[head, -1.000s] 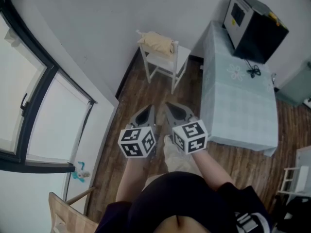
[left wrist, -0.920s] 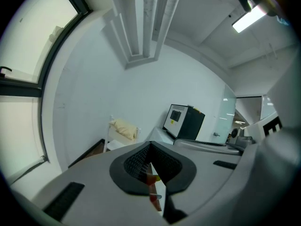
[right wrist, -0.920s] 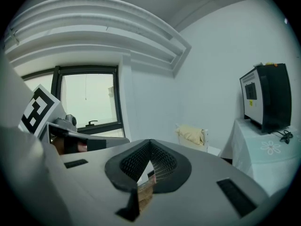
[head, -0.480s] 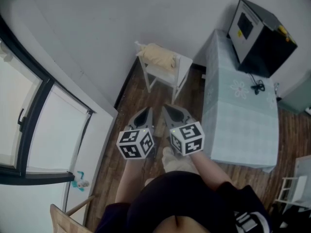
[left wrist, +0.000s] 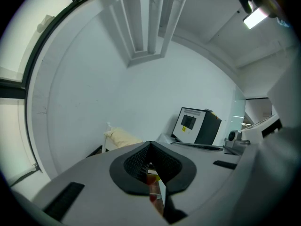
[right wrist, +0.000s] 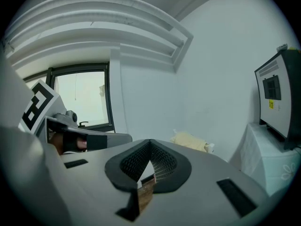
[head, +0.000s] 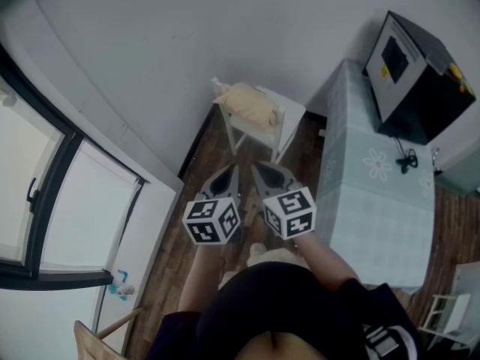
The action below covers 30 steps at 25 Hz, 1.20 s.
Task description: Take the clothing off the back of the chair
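A cream-coloured garment (head: 247,103) is draped over the back of a white chair (head: 281,121) that stands against the far wall. It also shows as a pale bundle (left wrist: 121,137) in the left gripper view and as the cream garment (right wrist: 190,141) in the right gripper view. My left gripper (head: 225,177) and right gripper (head: 268,174) are held side by side in front of the person's body, well short of the chair. Both are shut with nothing between the jaws.
A table with a pale green cloth (head: 371,193) stands right of the chair, with a black box-shaped appliance (head: 421,81) on it. A tall window (head: 52,193) fills the left side. Dark wood floor (head: 187,238) runs between window wall and table. A wooden chair corner (head: 97,341) sits at the lower left.
The chair with the garment has come closer and sits lower in the head view. Both grippers moved forward together toward it, still shut.
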### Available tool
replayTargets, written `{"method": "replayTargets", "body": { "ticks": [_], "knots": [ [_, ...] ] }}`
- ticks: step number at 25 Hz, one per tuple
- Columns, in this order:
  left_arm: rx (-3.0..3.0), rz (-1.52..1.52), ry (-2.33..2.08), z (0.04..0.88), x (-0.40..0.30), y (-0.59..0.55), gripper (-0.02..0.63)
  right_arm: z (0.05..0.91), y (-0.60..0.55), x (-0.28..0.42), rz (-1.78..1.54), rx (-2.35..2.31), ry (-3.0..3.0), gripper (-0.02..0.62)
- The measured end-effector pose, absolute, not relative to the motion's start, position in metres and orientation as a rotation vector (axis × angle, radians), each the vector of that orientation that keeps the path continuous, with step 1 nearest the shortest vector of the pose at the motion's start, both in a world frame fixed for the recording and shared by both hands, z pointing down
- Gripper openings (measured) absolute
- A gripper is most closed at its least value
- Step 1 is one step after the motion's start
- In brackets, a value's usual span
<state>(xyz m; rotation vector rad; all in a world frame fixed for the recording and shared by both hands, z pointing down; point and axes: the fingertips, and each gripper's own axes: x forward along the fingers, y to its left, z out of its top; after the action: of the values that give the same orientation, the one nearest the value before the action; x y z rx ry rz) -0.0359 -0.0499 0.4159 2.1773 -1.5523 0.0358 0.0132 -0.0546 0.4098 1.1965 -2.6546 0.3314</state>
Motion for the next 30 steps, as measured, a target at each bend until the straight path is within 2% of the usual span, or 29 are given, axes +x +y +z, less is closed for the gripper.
{"method": "replayTargets", "body": {
  "ticks": [17,30],
  "knots": [
    [2.157,0.042,-1.553,0.427,-0.041,-0.124,-0.002,0.425,-0.125,0.014,0.362,1.201,-2.630,0.011],
    [2.233,0.090,-1.469,0.439,-0.062,-0.223,-0.002,0.446,-0.216,-0.001,0.396,1.323,-2.553,0.011]
  ]
}}
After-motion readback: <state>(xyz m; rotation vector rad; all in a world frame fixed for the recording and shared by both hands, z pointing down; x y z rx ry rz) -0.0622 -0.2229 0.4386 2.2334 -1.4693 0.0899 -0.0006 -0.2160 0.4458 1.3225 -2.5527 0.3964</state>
